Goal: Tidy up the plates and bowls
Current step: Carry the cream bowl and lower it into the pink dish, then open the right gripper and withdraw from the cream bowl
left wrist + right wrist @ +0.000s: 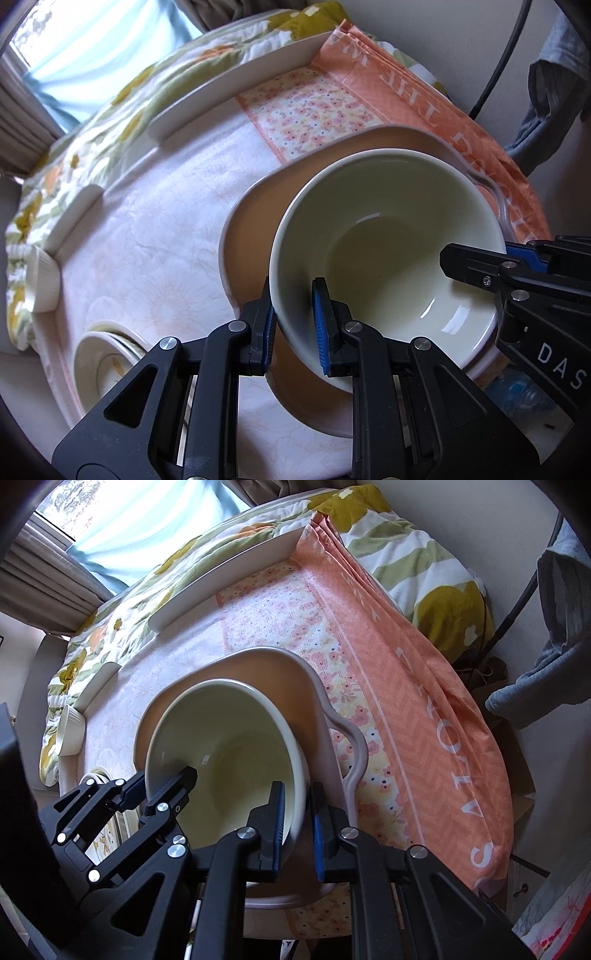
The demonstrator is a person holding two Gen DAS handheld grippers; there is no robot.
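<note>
A pale cream bowl (388,236) sits inside a larger pinkish dish with a handle (255,206) on the clothed table. My left gripper (293,328) straddles the bowl's near-left rim, one pad inside and one outside, shut on it. My right gripper (297,834) straddles the bowl's (229,753) right rim, between bowl and dish (314,701), and grips it. Each gripper shows in the other's view: the right one (480,266) at the bowl's right side, the left one (162,786) at its left side.
A long white rectangular plate (236,81) lies at the table's far edge. A smaller white dish (77,214) and a ribbed ramekin (44,280) sit at the left. A stack of small bowls (107,362) is near left. An orange cloth (424,701) drapes the right side.
</note>
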